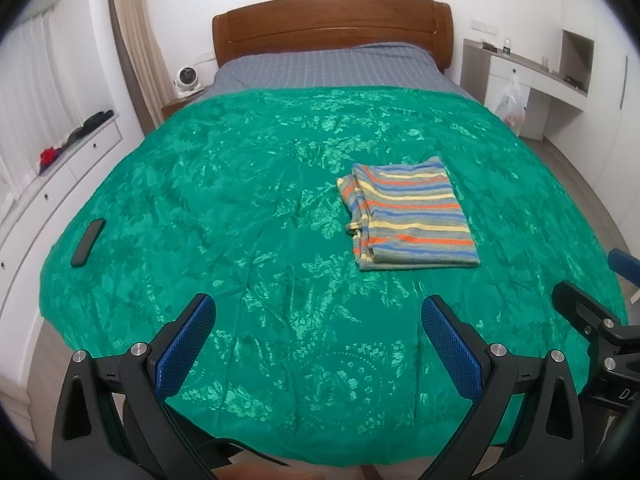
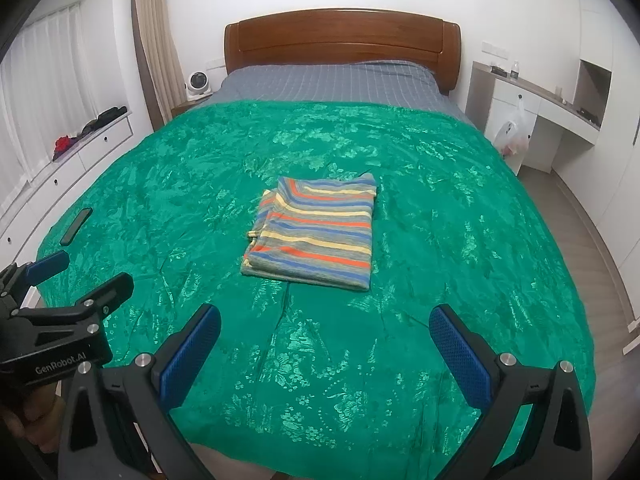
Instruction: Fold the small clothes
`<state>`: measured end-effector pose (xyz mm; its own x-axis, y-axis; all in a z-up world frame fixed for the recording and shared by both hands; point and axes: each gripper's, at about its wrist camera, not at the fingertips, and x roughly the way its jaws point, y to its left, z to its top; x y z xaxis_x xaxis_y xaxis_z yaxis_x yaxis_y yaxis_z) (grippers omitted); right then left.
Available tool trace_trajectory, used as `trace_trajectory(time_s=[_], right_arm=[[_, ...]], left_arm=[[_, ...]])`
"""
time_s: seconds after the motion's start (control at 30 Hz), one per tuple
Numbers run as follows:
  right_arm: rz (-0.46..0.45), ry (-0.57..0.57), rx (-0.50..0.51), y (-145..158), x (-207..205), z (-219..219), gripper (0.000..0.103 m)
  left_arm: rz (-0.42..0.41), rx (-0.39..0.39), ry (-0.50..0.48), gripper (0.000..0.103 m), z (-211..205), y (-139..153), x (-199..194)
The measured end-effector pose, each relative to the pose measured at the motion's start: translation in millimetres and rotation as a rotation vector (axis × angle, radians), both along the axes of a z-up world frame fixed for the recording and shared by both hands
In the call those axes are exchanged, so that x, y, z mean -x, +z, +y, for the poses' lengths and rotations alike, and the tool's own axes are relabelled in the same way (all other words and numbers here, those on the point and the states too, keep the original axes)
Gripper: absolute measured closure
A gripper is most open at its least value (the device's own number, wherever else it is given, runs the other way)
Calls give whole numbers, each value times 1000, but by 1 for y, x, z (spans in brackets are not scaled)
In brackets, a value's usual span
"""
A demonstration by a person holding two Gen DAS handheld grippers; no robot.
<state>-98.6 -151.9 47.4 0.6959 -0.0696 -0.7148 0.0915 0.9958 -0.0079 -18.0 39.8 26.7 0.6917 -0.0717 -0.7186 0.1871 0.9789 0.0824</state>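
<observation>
A striped garment (image 1: 410, 218) in grey, blue, orange and yellow lies folded into a flat rectangle on the green bedspread (image 1: 240, 200). It also shows in the right wrist view (image 2: 316, 236), near the middle of the bedspread (image 2: 460, 240). My left gripper (image 1: 318, 312) is open and empty, held above the near edge of the bed, short of the garment. My right gripper (image 2: 325, 322) is open and empty, also at the near edge, with the garment straight ahead. The left gripper shows at the left of the right wrist view (image 2: 84, 276).
A dark phone (image 1: 88, 242) lies on the bedspread at the left edge. A wooden headboard (image 1: 332, 24) is at the far end. White drawers (image 1: 60, 168) run along the left wall. A desk (image 1: 528, 76) with a hanging plastic bag (image 1: 511, 102) stands at the right.
</observation>
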Motion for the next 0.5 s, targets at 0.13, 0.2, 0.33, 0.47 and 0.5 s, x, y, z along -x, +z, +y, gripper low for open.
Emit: trace_trajectory(time_s=[0.13,0.2,0.33,0.47,0.5], right_arm=[[11,-16,5,-3,0,-3,0],[15,-22,3,-5,0,-5,0],[18,-28,5,-6,1,-8,0],[16,-26,2,-6,2,-9,0],[16,-24,0,-6,1,-8,0]], left_arm=[[6,28,-11,0,1,0,-1],[8,42,-20,0,1,0,0],[-7,33,-42,0,-4,2,3],[-16,18,-43,0,-9,2,4],[-16,15,-42,0,-10,1,4]])
